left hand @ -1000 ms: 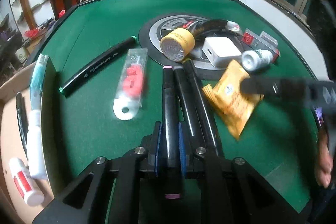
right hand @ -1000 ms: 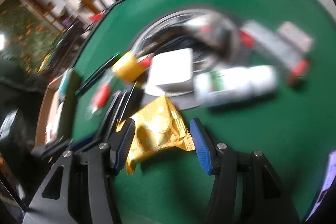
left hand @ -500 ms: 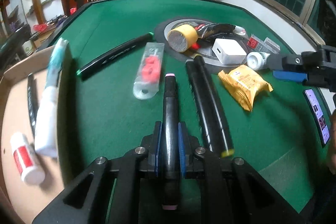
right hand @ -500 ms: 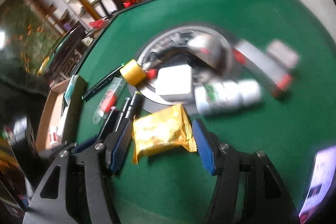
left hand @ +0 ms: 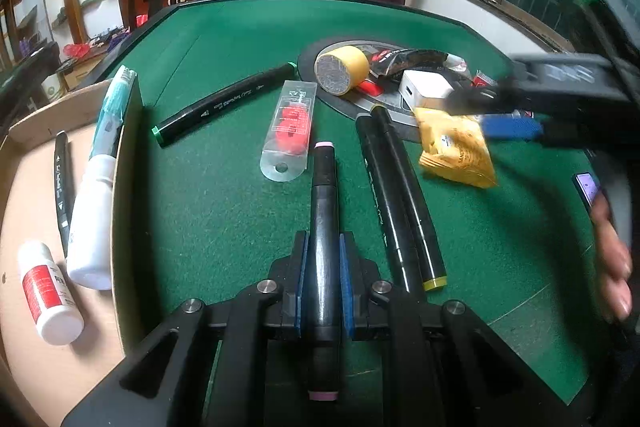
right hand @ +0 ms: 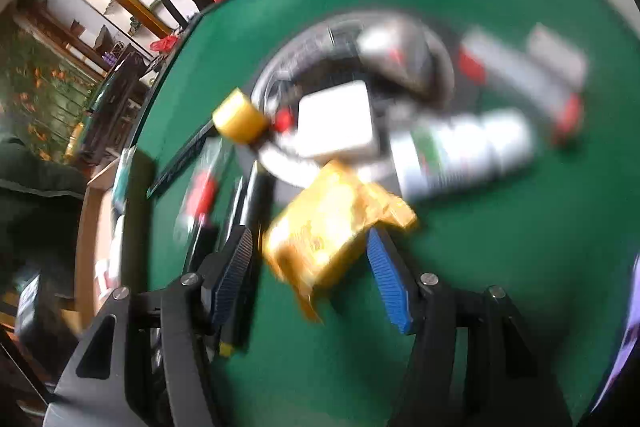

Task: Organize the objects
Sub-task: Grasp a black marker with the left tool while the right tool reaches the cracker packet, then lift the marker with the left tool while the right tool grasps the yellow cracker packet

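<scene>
Markers lie scattered on the green table (left hand: 224, 211), and one black marker (left hand: 325, 227) with pink end caps sits clenched between the blue pads of the left gripper (left hand: 323, 279), its length running straight out along the fingers over the felt. Two more black markers (left hand: 396, 195) lie side by side just to its right, one with a yellow cap at the near end. A green-capped marker (left hand: 224, 103) lies slanted farther off on the left, near a clear packet (left hand: 291, 131) with something red inside.

Right gripper (right hand: 308, 267) has its fingers spread to either side of a yellow foil packet (right hand: 332, 223) (the view is badly blurred, so I cannot tell whether the pads touch it). Behind the packet sit a white charger block (right hand: 336, 123), a white bottle (right hand: 460, 151) lying on its side and a roll of yellow tape (right hand: 240, 119).

At the table's left edge stands a cardboard box (left hand: 24, 195); a black marker (left hand: 62, 195), a white tube (left hand: 96, 211) and a small white bottle (left hand: 48, 295) with a red label lie in it.
</scene>
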